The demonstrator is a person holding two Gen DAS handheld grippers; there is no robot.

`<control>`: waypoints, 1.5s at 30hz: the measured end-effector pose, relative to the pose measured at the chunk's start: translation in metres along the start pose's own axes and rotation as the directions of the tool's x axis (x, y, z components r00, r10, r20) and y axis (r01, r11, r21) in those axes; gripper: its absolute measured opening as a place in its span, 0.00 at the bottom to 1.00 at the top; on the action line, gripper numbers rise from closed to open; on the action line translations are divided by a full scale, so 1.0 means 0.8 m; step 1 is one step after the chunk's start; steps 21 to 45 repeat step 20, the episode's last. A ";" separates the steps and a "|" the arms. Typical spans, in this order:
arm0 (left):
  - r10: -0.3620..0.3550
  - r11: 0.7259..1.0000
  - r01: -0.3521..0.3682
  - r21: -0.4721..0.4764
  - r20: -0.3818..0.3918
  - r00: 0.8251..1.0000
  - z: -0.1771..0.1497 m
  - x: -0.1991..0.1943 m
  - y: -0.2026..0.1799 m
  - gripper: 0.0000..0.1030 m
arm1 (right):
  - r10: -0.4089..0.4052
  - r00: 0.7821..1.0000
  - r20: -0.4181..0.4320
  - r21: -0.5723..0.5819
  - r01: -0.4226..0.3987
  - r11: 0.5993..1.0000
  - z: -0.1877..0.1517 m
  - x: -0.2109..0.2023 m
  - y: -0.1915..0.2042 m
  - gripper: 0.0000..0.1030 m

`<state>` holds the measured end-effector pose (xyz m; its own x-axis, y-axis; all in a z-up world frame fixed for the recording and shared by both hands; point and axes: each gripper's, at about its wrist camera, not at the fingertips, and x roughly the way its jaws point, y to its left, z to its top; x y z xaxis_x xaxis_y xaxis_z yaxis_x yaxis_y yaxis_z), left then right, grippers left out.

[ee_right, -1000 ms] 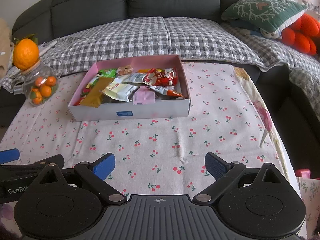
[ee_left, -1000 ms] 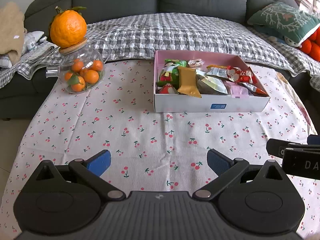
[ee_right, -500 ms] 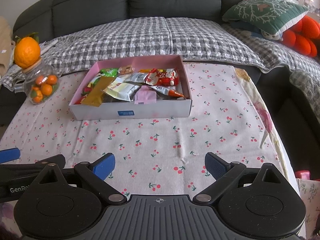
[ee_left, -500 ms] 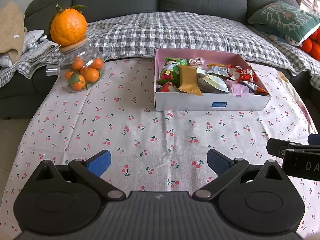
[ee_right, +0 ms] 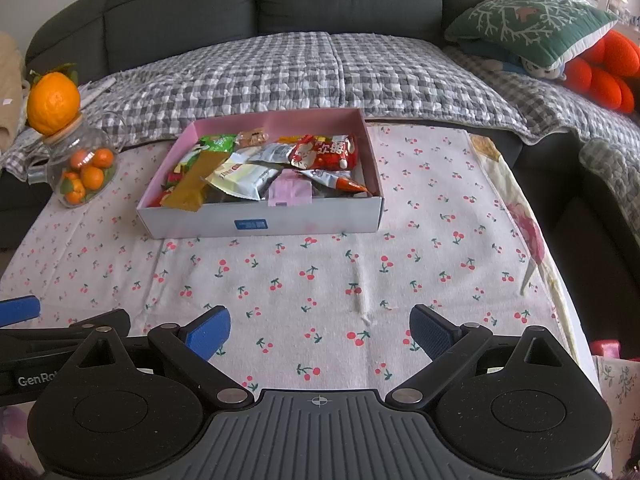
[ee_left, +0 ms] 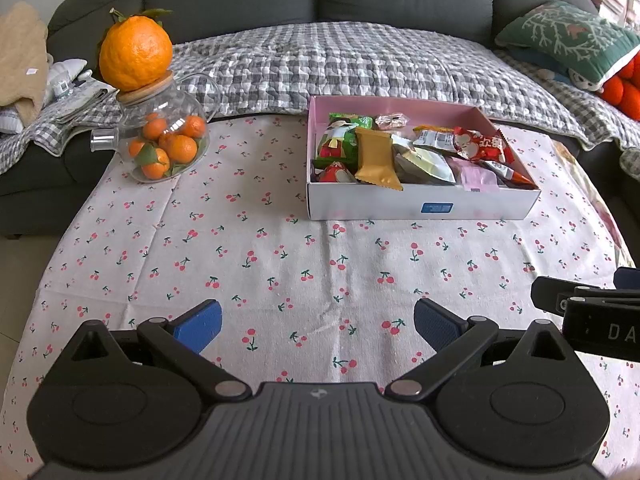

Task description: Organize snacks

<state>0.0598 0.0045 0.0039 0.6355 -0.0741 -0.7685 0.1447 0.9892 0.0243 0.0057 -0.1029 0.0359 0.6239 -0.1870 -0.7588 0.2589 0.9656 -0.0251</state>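
left tool (ee_left: pixel 318 326) spread empty, snack box (ee_left: pixel 420 204) well ahead, slightly right

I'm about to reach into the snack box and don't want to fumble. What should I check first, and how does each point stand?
1. Left gripper open and holding nothing: ok.
2. Right gripper open and holding nothing: ok.
3. Snack box has no lid, packets reachable from above: ok.
4. Tablecloth between the grippers and the box is bare: ok.
5. Glass jar with the big orange on its lid stands apart from the box: ok.
6. Packets overlap, so lifting the gold packet alone: cannot tell.
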 end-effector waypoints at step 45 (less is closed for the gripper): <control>-0.012 0.999 0.012 0.030 -0.002 1.000 -0.003 -0.001 -0.003 0.99 | -0.006 1.000 -0.004 -0.004 0.006 1.000 -0.002 0.002 0.000 0.95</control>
